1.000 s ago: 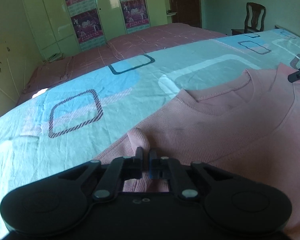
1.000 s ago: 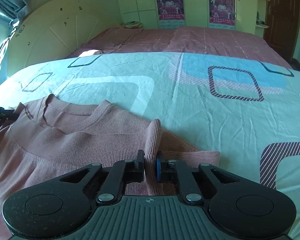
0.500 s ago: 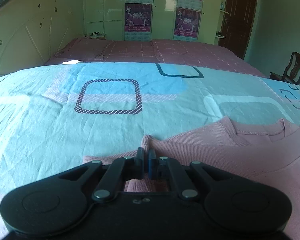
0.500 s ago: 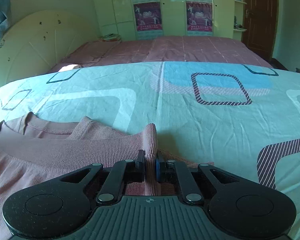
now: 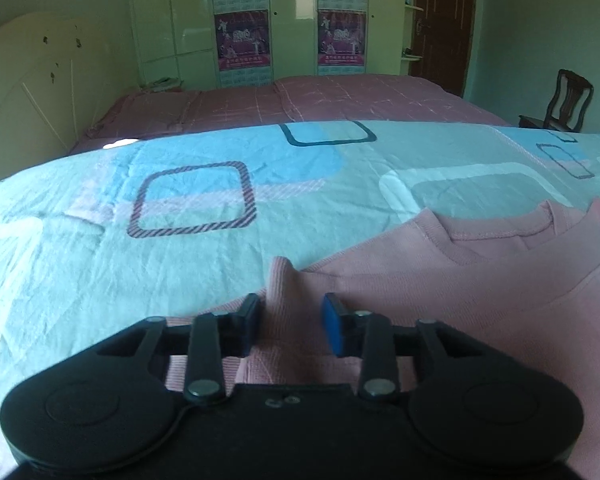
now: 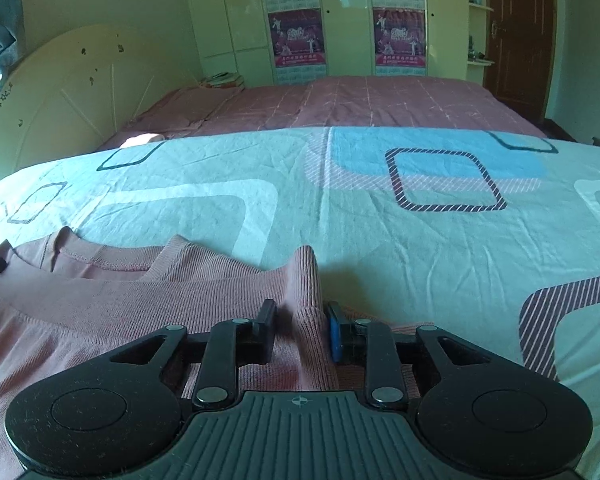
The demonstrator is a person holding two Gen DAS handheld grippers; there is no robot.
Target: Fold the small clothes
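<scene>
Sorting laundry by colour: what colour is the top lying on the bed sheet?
Plain dusty pink, with a ribbed knit; the top shows best in the right wrist view.

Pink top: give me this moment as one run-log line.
left claw opening, pink top ridge between pads | right claw opening, ridge between pads | top lies on bedsheet | fold laid down, releasing

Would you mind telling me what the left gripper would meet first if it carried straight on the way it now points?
Most likely the raised ridge of the pink top, standing between the opening jaws of the left gripper. Just beyond that comes the patterned bedsheet, though depth is hard to judge through the fisheye.
</scene>
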